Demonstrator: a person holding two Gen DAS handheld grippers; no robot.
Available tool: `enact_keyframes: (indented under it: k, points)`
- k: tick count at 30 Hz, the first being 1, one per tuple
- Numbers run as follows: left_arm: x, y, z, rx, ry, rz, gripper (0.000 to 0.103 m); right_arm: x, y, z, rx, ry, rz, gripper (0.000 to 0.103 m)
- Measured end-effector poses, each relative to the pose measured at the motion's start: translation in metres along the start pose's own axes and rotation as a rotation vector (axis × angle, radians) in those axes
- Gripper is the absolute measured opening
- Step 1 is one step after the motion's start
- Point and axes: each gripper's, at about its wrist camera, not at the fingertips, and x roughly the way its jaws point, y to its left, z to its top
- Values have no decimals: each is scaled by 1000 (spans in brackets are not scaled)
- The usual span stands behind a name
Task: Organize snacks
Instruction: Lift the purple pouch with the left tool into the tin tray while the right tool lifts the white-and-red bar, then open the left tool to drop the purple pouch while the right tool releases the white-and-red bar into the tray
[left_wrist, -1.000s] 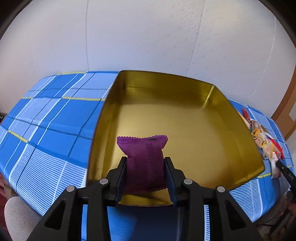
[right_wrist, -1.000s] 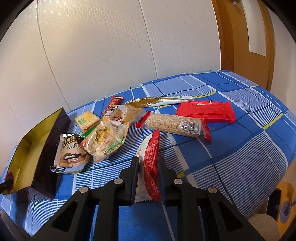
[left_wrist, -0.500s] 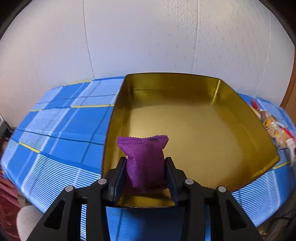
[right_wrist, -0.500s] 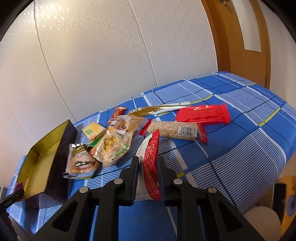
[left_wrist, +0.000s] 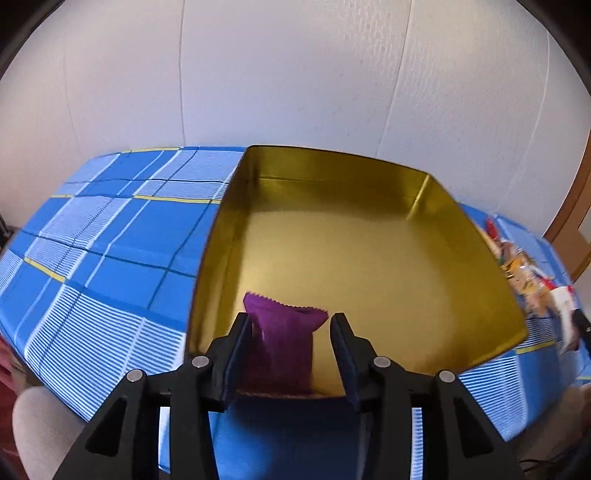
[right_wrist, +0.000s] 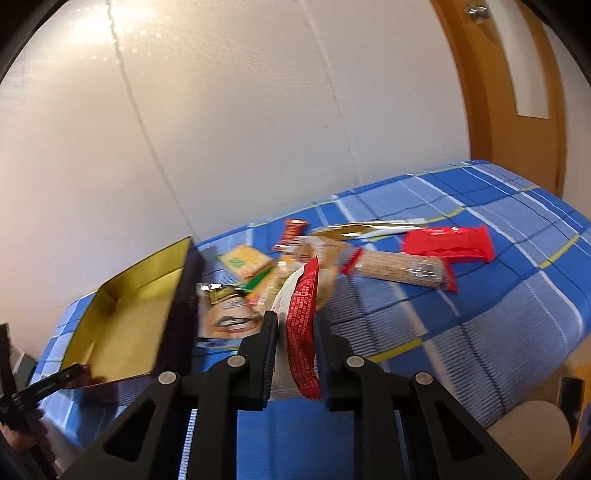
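Note:
The gold tin (left_wrist: 369, 258) stands on the blue checked tablecloth (left_wrist: 110, 251). A purple snack packet (left_wrist: 280, 347) stands at the tin's near edge between the fingers of my left gripper (left_wrist: 291, 319). It leans on the left finger, and a gap shows at the right finger. That gripper's jaws are spreading, so it is open. My right gripper (right_wrist: 294, 317) is shut on a red and white snack packet (right_wrist: 304, 291), held up above the cloth. The tin (right_wrist: 122, 325) lies to its left in the right wrist view.
Loose snacks lie right of the tin: a red pack (right_wrist: 448, 243), a grain bar (right_wrist: 399, 269), a gold wrapper (right_wrist: 365, 229), a yellow cracker pack (right_wrist: 245, 260) and a brown pack (right_wrist: 229, 317). A white wall is behind, a wooden door (right_wrist: 517, 92) at the right.
The left jaws have spread and the purple packet has sunk lower, loose against the left finger. The right gripper has risen with the red and white packet, and its view has swung towards the tin.

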Motion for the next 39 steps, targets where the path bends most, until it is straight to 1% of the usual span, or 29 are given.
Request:
enact_keyframes:
  k: [3,7,9,12,16,21,23,25,28,32,39]
  points:
    - [-6,-6,-1,3,-5,-27,45,0,19,0,-38,1,41,20]
    - [-11,-12,-3,22,-19,-20,45,2,40,1,-73,8,93,20]
    - [-9,-12,-3,37,-10,9,45,4,58,1,-103,11,137,20]
    - [-8,-7,0,29,-7,40,45,6,66,1,-114,15,158,20]
    - [-11,2,3,-16,-13,32,45,17,80,4,-129,39,194,20]
    - [-21,-6,-1,-22,-16,-6,45,37,102,2,-152,84,227,20]
    - [-28,-16,-2,-9,-20,-28,45,42,111,1,-175,86,232,20]
    - [-30,-27,-3,16,-7,-49,45,47,120,1,-204,85,236,20]
    - [-31,-40,-6,39,15,-60,45,55,131,-1,-251,91,225,20]
    - [-35,-48,-8,69,9,-53,45,65,138,-3,-294,108,215,20]
    - [-39,-54,-10,83,18,-43,45,79,141,-4,-338,140,188,21]
